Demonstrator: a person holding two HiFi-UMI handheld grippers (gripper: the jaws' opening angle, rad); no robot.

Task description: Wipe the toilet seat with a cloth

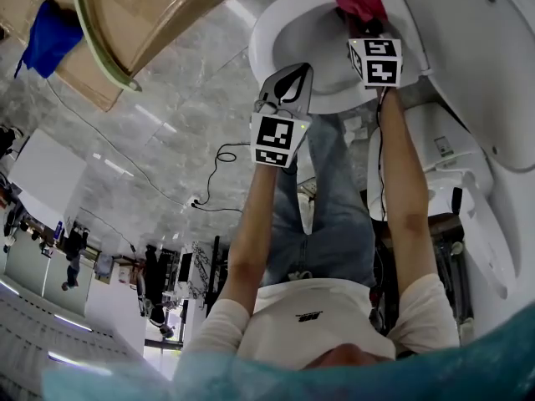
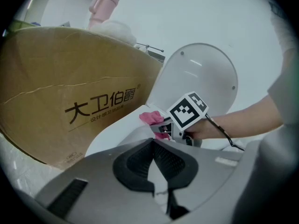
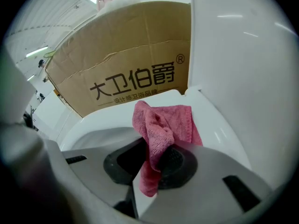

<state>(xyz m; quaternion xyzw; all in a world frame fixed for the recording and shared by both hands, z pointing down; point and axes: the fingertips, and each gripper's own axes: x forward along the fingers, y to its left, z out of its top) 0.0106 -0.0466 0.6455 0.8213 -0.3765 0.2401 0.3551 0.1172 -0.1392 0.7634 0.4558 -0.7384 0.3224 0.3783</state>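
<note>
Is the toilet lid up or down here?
Up. The lid stands raised behind the exposed seat, next to the cloth held by the right gripper.

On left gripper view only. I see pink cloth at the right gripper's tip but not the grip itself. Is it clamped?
Observer: Yes. The right gripper view shows the pink cloth pinched between the jaws of the right gripper, with one end hanging below them.
Operator: Where does my left gripper sit relative to the seat?
Observer: The head view puts the left gripper at the near edge of the toilet seat, on the person's side of the right gripper. I can't tell whether it touches.
Operator: Anything on the floor?
Observer: A black cable lies on the floor, to the left of the person's legs.
</note>
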